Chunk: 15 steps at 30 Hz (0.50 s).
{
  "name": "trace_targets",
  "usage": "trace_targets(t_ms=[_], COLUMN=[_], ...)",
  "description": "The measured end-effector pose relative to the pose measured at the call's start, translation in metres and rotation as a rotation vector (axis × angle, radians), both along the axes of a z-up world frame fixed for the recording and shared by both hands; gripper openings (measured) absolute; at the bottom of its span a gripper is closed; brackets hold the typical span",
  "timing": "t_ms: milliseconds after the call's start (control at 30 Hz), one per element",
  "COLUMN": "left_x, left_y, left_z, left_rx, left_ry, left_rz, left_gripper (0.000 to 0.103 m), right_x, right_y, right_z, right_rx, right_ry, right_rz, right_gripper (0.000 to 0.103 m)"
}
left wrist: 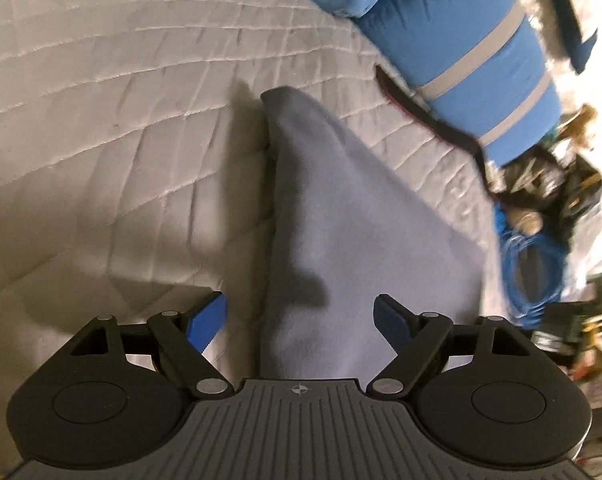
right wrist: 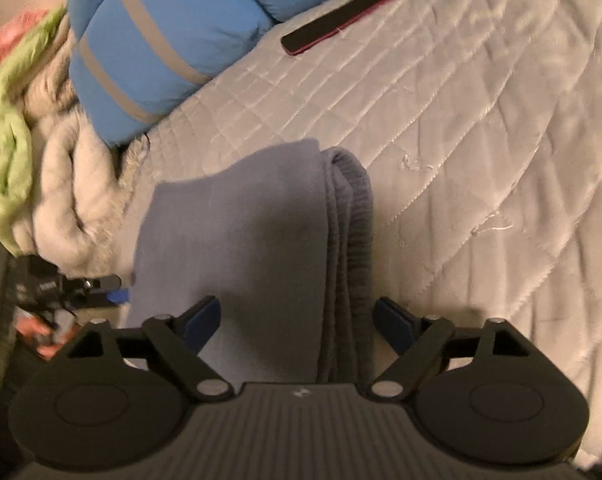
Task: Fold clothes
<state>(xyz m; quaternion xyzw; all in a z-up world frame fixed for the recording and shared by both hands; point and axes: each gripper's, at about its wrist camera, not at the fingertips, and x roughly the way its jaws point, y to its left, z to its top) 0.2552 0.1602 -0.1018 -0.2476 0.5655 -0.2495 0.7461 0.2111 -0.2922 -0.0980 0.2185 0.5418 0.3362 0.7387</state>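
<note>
A grey-blue garment (left wrist: 341, 200) lies folded in layers on a pale quilted bedspread (left wrist: 101, 100). In the left wrist view it runs from a narrow far corner back under my left gripper (left wrist: 301, 312), which is open over its near part, pads clear of the cloth. The right wrist view shows the same garment (right wrist: 253, 232) with its stacked ribbed edge (right wrist: 353, 220) on the right. My right gripper (right wrist: 297, 316) is open above it, its blue pads spread to either side of the cloth with nothing held. The near end of the garment is hidden under both grippers.
A rolled blue quilt with grey stripes (left wrist: 481, 40) (right wrist: 149, 40) lies at the far side of the bed, and a dark strap with a red edge (right wrist: 361, 12) lies beside it. A fluffy cream blanket (right wrist: 61, 184) and green cloth (right wrist: 5, 140) are heaped at the left. Clutter (left wrist: 541, 200) lies beyond the bed edge.
</note>
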Motion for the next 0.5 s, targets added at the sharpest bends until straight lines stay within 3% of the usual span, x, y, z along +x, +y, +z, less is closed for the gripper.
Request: trace_targets(t_ms=[133, 300, 367, 400, 433, 467, 500], left_x=[0.007, 0.012, 0.013, 0.013, 0.012, 0.011, 0.01], left_y=[0.004, 0.0, -0.006, -0.01, -0.014, -0.019, -0.021], left_z=[-0.01, -0.014, -0.016, -0.017, -0.016, -0.015, -0.012], left_rx=[-0.081, -0.13, -0.139, -0.139, -0.103, -0.04, -0.007], left_ry=[0.02, 0.024, 0.027, 0.03, 0.035, 0.038, 0.036], left_rz=[0.009, 0.003, -0.009, -0.018, -0.024, -0.026, -0.026], left_gripper=[0.08, 0.079, 0.078, 0.072, 0.043, 0.02, 0.018], right_x=[0.013, 0.023, 0.026, 0.026, 0.025, 0.025, 0.024], right_y=[-0.008, -0.007, -0.007, -0.007, -0.008, -0.009, -0.01], right_z=[-0.011, -0.018, -0.018, -0.019, -0.02, -0.022, -0.022], right_rx=[0.096, 0.146, 0.157, 0.157, 0.146, 0.135, 0.131], right_ry=[0.075, 0.094, 0.094, 0.098, 0.109, 0.12, 0.128], right_rz=[-0.022, -0.011, -0.002, 0.0, -0.003, -0.006, -0.008], right_gripper=[0.096, 0.096, 0.089, 0.076, 0.051, 0.043, 0.036])
